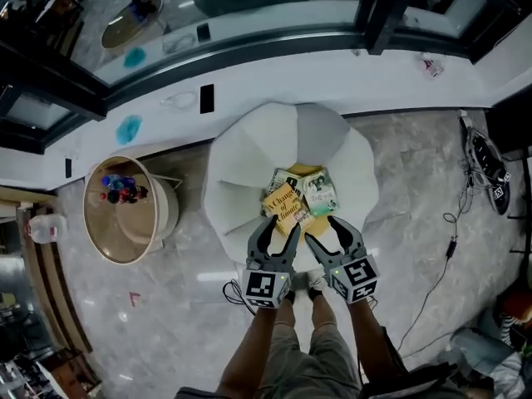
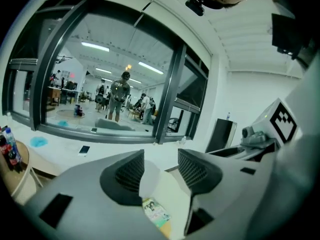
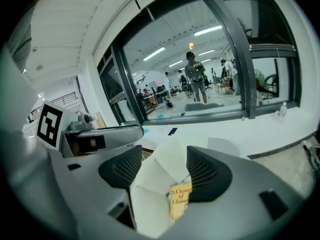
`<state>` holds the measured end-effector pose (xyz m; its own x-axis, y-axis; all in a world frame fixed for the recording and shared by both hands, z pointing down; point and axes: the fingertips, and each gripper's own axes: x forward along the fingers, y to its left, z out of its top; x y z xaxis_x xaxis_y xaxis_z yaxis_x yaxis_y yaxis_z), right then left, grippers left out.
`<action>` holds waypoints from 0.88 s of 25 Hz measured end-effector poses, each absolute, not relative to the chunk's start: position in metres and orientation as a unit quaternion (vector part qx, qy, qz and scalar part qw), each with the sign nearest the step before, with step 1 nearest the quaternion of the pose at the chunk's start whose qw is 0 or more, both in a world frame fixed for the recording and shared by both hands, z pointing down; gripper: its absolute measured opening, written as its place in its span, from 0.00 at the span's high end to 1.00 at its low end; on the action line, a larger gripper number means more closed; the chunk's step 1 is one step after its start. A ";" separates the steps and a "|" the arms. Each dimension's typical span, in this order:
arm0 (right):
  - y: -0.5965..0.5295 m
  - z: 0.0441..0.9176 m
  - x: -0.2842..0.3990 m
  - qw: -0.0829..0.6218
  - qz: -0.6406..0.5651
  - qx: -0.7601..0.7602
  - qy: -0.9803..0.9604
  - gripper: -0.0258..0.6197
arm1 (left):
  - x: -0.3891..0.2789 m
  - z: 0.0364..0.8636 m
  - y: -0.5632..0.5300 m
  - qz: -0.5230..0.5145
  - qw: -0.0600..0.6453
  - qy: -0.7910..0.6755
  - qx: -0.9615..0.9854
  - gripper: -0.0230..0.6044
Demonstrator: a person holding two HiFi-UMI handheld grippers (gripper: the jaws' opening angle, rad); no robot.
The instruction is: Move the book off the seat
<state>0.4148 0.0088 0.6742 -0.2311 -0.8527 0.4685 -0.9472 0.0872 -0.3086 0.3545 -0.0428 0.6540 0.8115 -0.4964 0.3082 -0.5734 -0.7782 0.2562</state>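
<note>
Overhead, in the head view, the yellow book (image 1: 286, 207) lies on top of a small pile on the seat of the white chair (image 1: 241, 169). It sits just above both tools, its long axis slanting from upper left to lower right. The left tool (image 1: 277, 228) and right tool (image 1: 327, 230) flank its lower corner, about equally near, both with jaws spread and nothing held. In the left gripper view the jaws stand apart, and a green-covered book (image 2: 156, 213) shows low between them. In the right gripper view the jaws also gape, and the yellow book (image 3: 180, 200) lies beyond them, low and centred, so the right looks better lined up.
</note>
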 end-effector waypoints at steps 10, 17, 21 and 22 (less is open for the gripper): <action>0.022 0.883 0.398 0.095 0.363 0.552 -0.745 0.54 | 0.342 0.877 -0.023 0.202 0.245 -0.284 0.905 0.62; 0.034 1.013 0.403 0.115 0.407 0.529 -0.736 0.54 | 0.320 1.001 -0.008 0.249 0.295 -0.274 0.881 0.62; 0.038 1.048 0.408 0.125 0.421 0.528 -0.727 0.54 | 0.315 1.035 -0.003 0.265 0.299 -0.267 0.877 0.62; 0.039 1.051 0.407 0.125 0.423 0.528 -0.726 0.54 | 0.315 1.039 -0.004 0.266 0.299 -0.267 0.877 0.62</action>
